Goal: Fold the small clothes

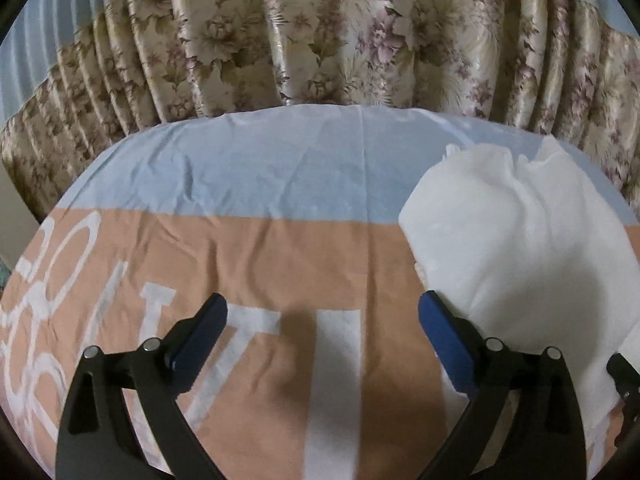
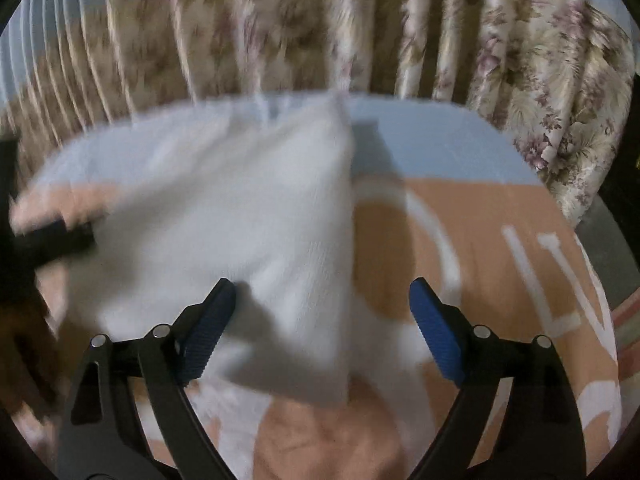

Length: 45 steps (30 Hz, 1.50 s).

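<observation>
A small white garment (image 1: 516,248) is seen lying in a soft, partly folded heap on a peach and pale-blue printed sheet (image 1: 280,256), with its far end puckered and standing up near the blue band; in the right wrist view the same white garment (image 2: 240,232) is shown spread toward the left, with a straight fold edge running down its right side. The left gripper (image 1: 322,320) is held with its 2 fingers spread wide and nothing between them, only the sheet's white lettering being seen in the gap, while its right-hand blue pad (image 1: 444,344) sits just beside, perhaps brushing, the garment's near edge. The right gripper (image 2: 322,320) is likewise held wide, with a corner of the cloth lying under the gap but no pad pressed on it. Much of the right wrist view is blurred, so finer creases cannot be read. A flowered curtain (image 1: 320,32) hangs behind the surface. From here, 3 risks are judged likely: the bulging fold could spring open, since the cloth looks thick and nothing is pinning it; the sheet could be pinched together with the garment if a low grasp is taken, dragging the wrinkled surface; and a single layer could be caught instead of the whole fold, by which the stack would be pulled askew.
</observation>
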Each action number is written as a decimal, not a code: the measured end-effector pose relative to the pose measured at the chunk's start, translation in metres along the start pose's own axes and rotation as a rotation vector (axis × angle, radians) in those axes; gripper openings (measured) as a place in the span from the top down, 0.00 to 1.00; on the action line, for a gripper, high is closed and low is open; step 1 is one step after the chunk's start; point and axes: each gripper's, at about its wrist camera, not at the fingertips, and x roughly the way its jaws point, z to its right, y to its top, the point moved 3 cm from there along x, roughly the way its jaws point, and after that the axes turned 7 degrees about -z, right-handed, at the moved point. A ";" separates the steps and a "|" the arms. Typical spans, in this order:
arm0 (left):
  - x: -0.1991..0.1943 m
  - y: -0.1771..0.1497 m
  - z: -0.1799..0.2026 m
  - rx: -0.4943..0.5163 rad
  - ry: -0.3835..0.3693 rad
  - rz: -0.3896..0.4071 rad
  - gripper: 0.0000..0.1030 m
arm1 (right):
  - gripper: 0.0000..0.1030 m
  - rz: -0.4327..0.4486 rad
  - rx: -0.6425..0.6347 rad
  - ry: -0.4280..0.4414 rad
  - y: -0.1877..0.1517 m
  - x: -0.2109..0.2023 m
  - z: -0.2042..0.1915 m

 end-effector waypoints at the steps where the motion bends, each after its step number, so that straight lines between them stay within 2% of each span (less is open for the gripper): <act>1: -0.006 0.001 -0.005 0.003 -0.007 0.012 0.06 | 0.15 -0.014 -0.002 -0.006 -0.004 0.004 -0.003; 3: -0.025 0.002 -0.023 -0.023 -0.022 0.052 0.06 | 0.15 -0.001 0.028 -0.002 -0.008 -0.003 -0.003; 8: -0.087 -0.009 -0.063 -0.059 -0.085 0.126 0.06 | 0.14 0.121 0.059 0.023 -0.011 -0.063 -0.009; 10: -0.113 -0.022 -0.077 -0.058 -0.086 0.149 0.06 | 0.11 0.160 0.057 0.039 -0.011 -0.087 -0.017; 12: -0.132 -0.032 -0.084 -0.040 -0.083 0.163 0.05 | 0.03 0.201 0.058 0.036 -0.012 -0.114 -0.029; 14: -0.152 -0.050 -0.095 -0.022 -0.050 0.188 0.04 | 0.03 0.230 0.056 0.039 -0.013 -0.138 -0.043; 16: -0.165 -0.066 -0.105 -0.020 -0.025 0.201 0.04 | 0.03 0.232 0.050 0.031 -0.014 -0.155 -0.060; 22: -0.202 -0.106 -0.136 -0.104 0.017 0.187 0.02 | 0.03 0.203 0.039 -0.018 -0.025 -0.186 -0.102; 26: -0.227 -0.121 -0.143 -0.098 0.031 0.202 0.02 | 0.03 0.202 0.046 -0.016 -0.042 -0.207 -0.127; 28: -0.237 -0.122 -0.143 -0.099 0.035 0.198 0.02 | 0.03 0.198 0.040 -0.010 -0.047 -0.214 -0.136; 31: -0.239 -0.119 -0.141 -0.105 0.016 0.150 0.02 | 0.03 0.176 0.023 -0.020 -0.052 -0.223 -0.148; 34: -0.250 -0.116 -0.139 -0.114 -0.008 0.170 0.02 | 0.03 0.140 -0.001 -0.039 -0.051 -0.227 -0.155; 40: -0.267 -0.106 -0.131 -0.107 -0.016 0.232 0.02 | 0.03 0.181 -0.005 0.001 -0.052 -0.235 -0.151; 45: -0.252 -0.109 -0.123 -0.072 0.005 0.207 0.02 | 0.03 0.181 0.014 0.023 -0.053 -0.229 -0.148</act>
